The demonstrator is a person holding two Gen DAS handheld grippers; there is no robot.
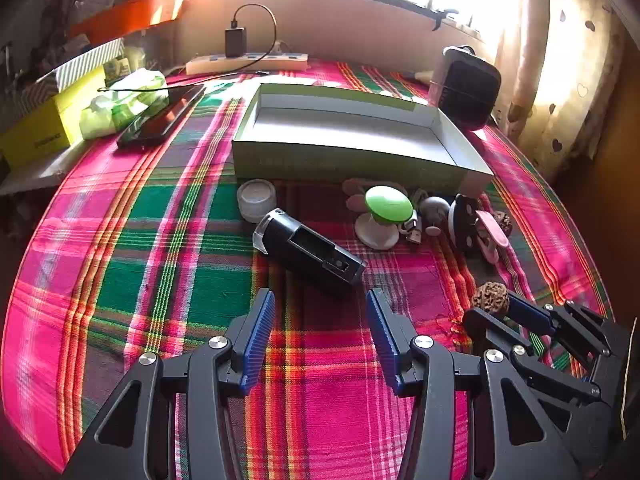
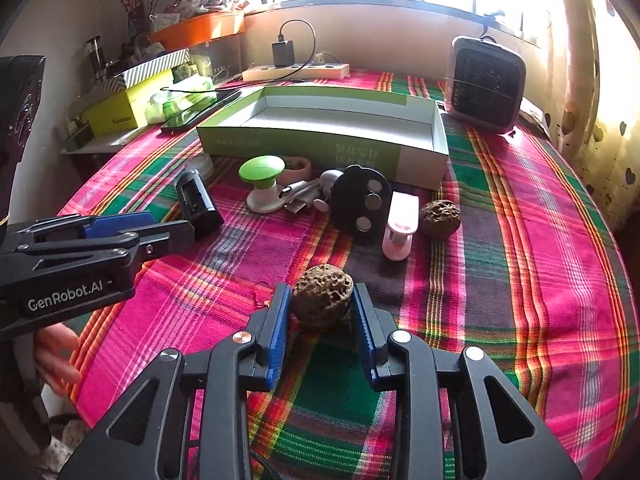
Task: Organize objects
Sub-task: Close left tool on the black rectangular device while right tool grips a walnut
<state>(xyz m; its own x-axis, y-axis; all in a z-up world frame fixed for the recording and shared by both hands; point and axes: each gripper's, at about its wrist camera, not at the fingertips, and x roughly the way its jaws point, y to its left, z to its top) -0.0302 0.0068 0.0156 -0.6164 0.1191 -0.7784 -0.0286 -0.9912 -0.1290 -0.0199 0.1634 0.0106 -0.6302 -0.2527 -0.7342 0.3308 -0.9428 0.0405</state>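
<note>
Lettering "GenRobot.AI" marked the left gripper point(image 2: 168, 236), its jaws apart over plaid cloth point(image 1: 120, 260). Right gripper point(image 2: 322, 300) was clamped on a pitted walnut point(image 2: 322, 300), near the open green box point(image 2: 320, 144) farther back.

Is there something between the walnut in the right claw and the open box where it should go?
Yes. The right claw grips a walnut. Between it and the box lie a black disc and a pink clip; a second walnut sits just to the right. They are low, so lifting over them looks possible.
</note>
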